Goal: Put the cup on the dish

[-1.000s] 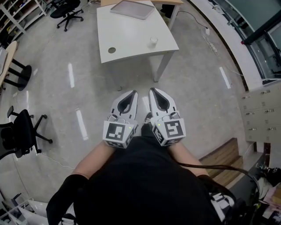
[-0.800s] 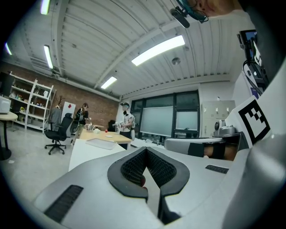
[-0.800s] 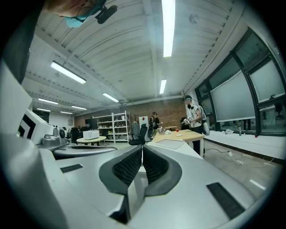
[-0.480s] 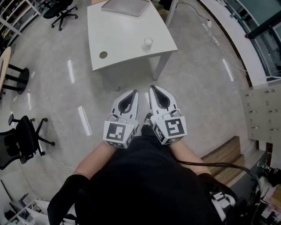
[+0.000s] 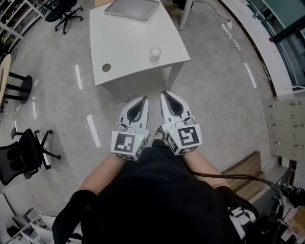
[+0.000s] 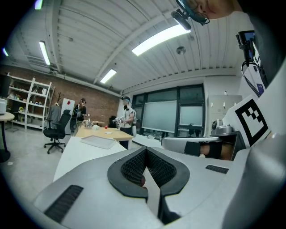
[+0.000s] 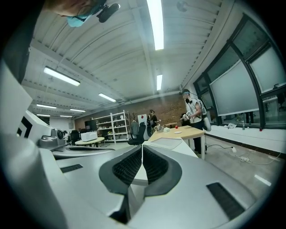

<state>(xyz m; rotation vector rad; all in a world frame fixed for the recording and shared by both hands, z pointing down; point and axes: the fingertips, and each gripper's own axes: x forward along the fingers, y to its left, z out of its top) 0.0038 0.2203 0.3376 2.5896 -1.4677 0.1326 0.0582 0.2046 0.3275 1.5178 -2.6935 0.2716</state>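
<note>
Close against the person's black shirt, the white-and-grey left gripper [image 5: 142,101] and its twin, the right gripper [image 5: 166,94], sit side by side exactly as a second ago. Each has its jaws pressed together on nothing. Beyond them lies polished grey floor [image 5: 205,95].

What has changed is farther out. The square white table [image 5: 124,38] has slid left and lower in the head view, and its near edge is now closer to the gripper tips, so I judge the person is walking up to it.

The small pale round cup [image 5: 155,51] stands towards the table's near right corner. It is well apart from the flat grey rectangular tray [image 5: 132,8], presumably the dish, at the far edge. The reach has not begun.
</note>
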